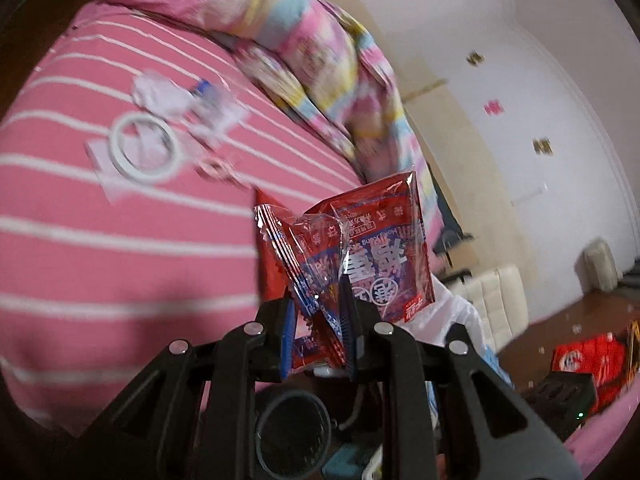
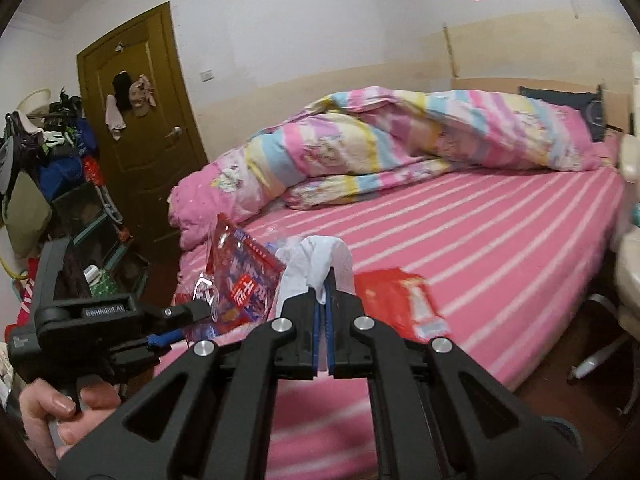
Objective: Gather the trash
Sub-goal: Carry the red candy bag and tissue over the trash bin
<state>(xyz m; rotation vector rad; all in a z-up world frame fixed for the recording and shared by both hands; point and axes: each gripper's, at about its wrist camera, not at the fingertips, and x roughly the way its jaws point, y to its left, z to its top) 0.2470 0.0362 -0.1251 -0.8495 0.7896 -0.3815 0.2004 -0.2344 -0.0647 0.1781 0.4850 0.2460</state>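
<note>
My left gripper (image 1: 318,300) is shut on red snack wrappers (image 1: 360,248), held above the pink striped bed (image 1: 100,240). It also shows in the right wrist view (image 2: 188,320) at the left, with the wrappers (image 2: 240,280) in it. My right gripper (image 2: 326,292) is shut on a crumpled white tissue (image 2: 316,260). A red packet (image 2: 404,300) lies on the bed (image 2: 500,240) just right of my right gripper. More trash lies on the bed in the left wrist view: a white ring (image 1: 144,148), crumpled white paper (image 1: 156,92) and clear wrappers (image 1: 212,112).
A rolled pink patterned quilt (image 2: 400,140) lies along the far side of the bed. A brown door (image 2: 140,120) and a cluttered rack (image 2: 60,180) stand at the left. A red box (image 1: 588,356) sits on the floor beyond the bed.
</note>
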